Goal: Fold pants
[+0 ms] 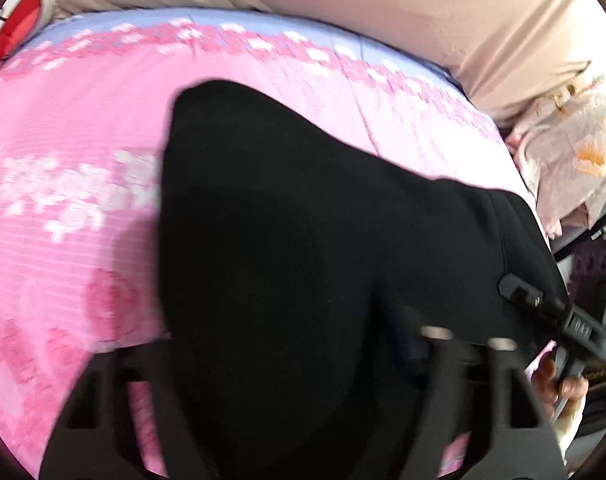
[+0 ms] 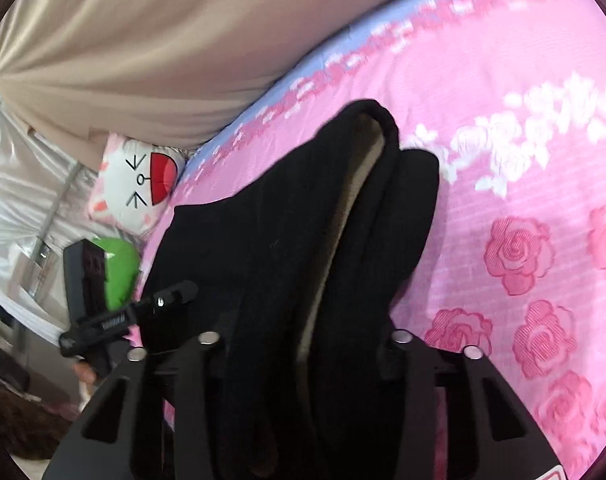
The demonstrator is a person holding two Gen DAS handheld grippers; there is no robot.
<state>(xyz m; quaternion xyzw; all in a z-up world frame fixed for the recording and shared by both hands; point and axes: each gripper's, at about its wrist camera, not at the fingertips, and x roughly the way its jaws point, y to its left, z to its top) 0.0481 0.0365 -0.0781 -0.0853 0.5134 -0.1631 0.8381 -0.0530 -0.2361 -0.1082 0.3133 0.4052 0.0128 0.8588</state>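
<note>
Gripping black cloth at the near edge of its own view, the right hand-held gripper (image 2: 303,360) has the pants (image 2: 303,240) bunched between its fingers, the fabric filling the gap so the fingertips are buried in it. From there the pants run away from the camera as a long dark strip, their long axis heading up and slightly right toward a rounded far end, with a pale inner lining showing along a central fold. They lie on the pink rose-printed bedspread (image 2: 523,160).

The left hand-held gripper (image 1: 303,360) is likewise swallowed by black fabric; cloth hangs between its fingers, but blur keeps me from telling whether they are clamped on it. In this view the pants (image 1: 283,220) spread as a broad dark mass narrowing toward a rounded end up and left, over the same bedspread (image 1: 83,140).

Only the right wrist view shows the lining, a cartoon-face cushion (image 2: 137,188) and a green object (image 2: 117,268) beyond the bed's edge. Only the left wrist view shows a floral pillow (image 1: 571,160) at the far right. Each view catches the other hand-held gripper at the pants' side edge.
</note>
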